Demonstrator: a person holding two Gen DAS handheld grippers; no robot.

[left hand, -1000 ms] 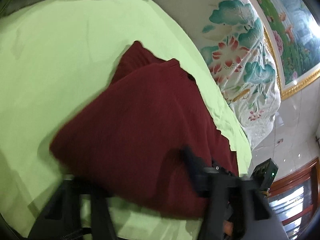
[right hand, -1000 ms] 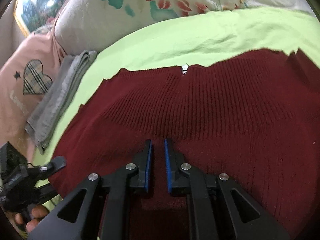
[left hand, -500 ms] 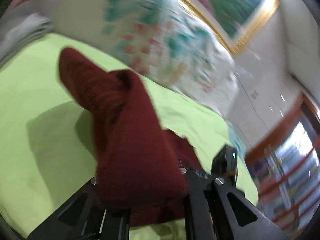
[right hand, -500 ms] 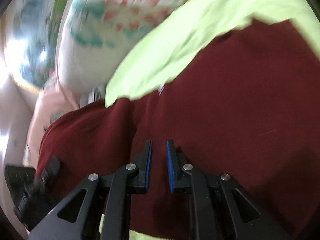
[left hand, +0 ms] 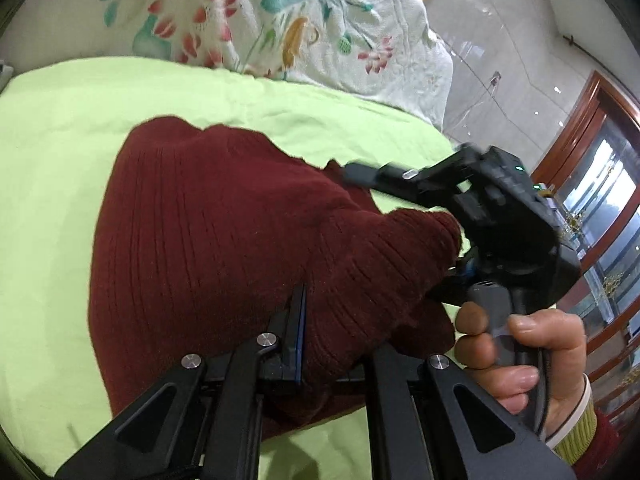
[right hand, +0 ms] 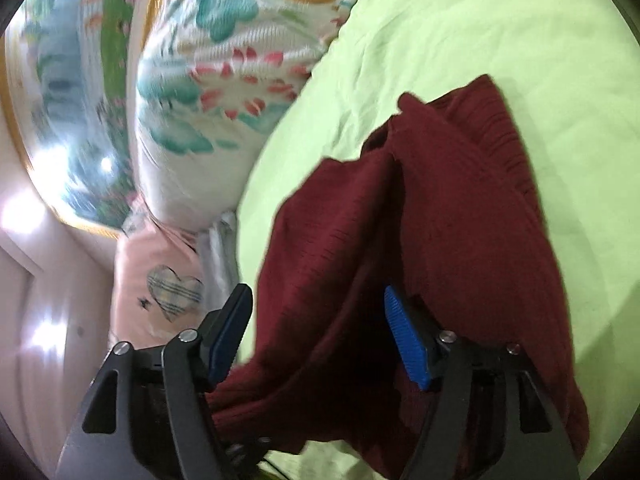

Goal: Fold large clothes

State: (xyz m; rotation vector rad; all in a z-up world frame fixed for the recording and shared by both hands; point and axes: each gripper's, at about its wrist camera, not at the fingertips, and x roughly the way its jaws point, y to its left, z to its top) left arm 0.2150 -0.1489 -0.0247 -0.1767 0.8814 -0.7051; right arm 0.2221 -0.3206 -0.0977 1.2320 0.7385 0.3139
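Observation:
A dark red ribbed sweater (left hand: 208, 240) lies bunched on the light green sheet (left hand: 60, 120). My left gripper (left hand: 340, 320) has its jaws apart with a thick fold of the sweater between them; its right finger is hidden under the cloth. My right gripper (right hand: 316, 332) is open wide, its blue pads (right hand: 404, 340) spread, and the sweater (right hand: 440, 220) drapes loosely between and over the fingers. The right gripper's body and the hand holding it show in the left wrist view (left hand: 500, 232), close beside the sweater's right end.
A floral quilt (left hand: 280, 20) is piled along the far side of the bed. A pink garment with a plaid heart (right hand: 168, 292) and folded grey cloth (right hand: 218, 248) lie at the bed's left. A wooden door frame (left hand: 580, 128) stands at right.
My right gripper has opened from shut. Both grippers have swung round and come together, and the sweater has gone from spread flat to bunched into a folded heap.

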